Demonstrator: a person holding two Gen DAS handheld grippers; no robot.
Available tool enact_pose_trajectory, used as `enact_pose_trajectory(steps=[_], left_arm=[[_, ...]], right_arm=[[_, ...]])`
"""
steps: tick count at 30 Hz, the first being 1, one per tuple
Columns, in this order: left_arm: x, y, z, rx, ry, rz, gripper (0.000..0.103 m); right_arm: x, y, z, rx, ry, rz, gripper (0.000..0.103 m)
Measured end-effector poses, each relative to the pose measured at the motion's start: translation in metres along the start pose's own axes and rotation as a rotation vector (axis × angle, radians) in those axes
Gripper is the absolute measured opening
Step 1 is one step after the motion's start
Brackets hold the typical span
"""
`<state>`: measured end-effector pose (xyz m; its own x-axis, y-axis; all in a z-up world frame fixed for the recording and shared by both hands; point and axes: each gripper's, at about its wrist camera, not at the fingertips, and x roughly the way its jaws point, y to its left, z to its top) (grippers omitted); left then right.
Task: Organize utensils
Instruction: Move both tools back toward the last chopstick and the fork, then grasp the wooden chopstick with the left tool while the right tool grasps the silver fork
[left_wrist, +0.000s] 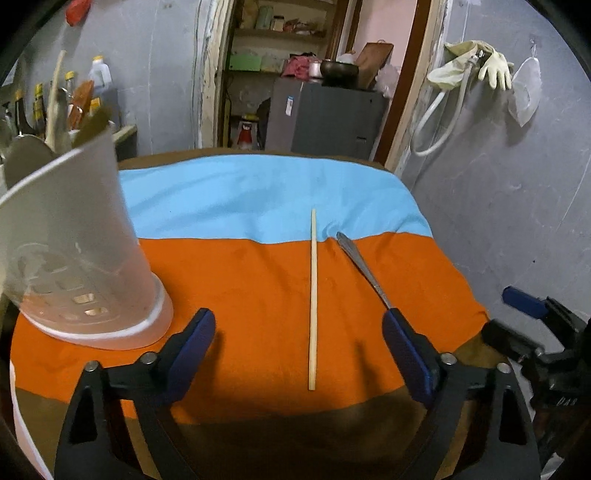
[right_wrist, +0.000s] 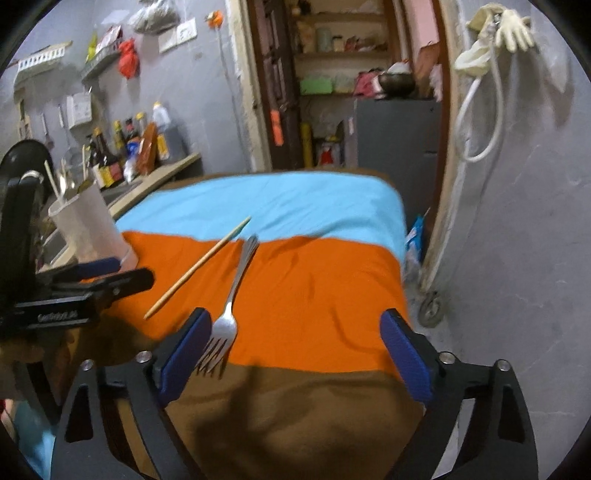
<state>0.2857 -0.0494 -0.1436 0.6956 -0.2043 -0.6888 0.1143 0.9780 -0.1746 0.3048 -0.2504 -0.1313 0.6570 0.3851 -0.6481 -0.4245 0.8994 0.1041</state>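
While both grippers hang wide open and empty, the chopstick lies between the left gripper fingers; the fork sits beside the right gripper, which should centre on its handle.

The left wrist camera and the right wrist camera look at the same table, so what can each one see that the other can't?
Only the left wrist view shows the slotted bottom of the white holder, up close.

Only the right wrist view shows the fork whole, prongs included; the left view shows just its handle. It also shows the wall shelf with the red bag.

Both show the chopstick lying on the orange and blue cloth, the holder, the sauce bottles and the hanging gloves. The left tool and right tool are both open and empty.
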Motion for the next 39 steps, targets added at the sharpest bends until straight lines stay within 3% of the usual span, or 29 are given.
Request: enact_pose_trajectory(steps=[3,8,11,17,28,30,31,32,39], left_arm=[[0.009,0.003,0.003,0.002,0.034,-0.01,0.066],[0.025,0.005,0.008,-0.003,0.096,-0.04,0.037],[0.03,0.006,0.012,0.022,0.108,-0.055,0.031],[0.048,0.009,0.027,0.014,0.15,-0.068,0.021],[0.074,0.005,0.051,0.055,0.231,-0.06,0.019],[0.076,0.003,0.053,0.061,0.236,-0.047,0.017],[0.076,0.003,0.053,0.062,0.232,-0.031,0.009],[0.078,0.002,0.053,0.058,0.229,-0.025,0.003],[0.064,0.01,0.039,-0.081,0.202,-0.014,0.002]], right_arm=[[0.012,0.003,0.0,-0.004,0.036,0.024,0.078],[0.03,0.009,0.006,-0.013,0.096,0.07,0.05],[0.038,0.011,0.012,-0.012,0.106,0.096,0.042],[0.061,0.017,0.024,-0.033,0.142,0.123,0.037],[0.086,0.03,0.032,-0.083,0.215,0.138,0.026],[0.087,0.031,0.032,-0.086,0.218,0.119,0.02],[0.087,0.031,0.033,-0.083,0.216,0.107,0.013],[0.086,0.031,0.033,-0.078,0.214,0.092,0.008],[0.072,0.02,0.021,-0.054,0.221,0.064,0.005]])
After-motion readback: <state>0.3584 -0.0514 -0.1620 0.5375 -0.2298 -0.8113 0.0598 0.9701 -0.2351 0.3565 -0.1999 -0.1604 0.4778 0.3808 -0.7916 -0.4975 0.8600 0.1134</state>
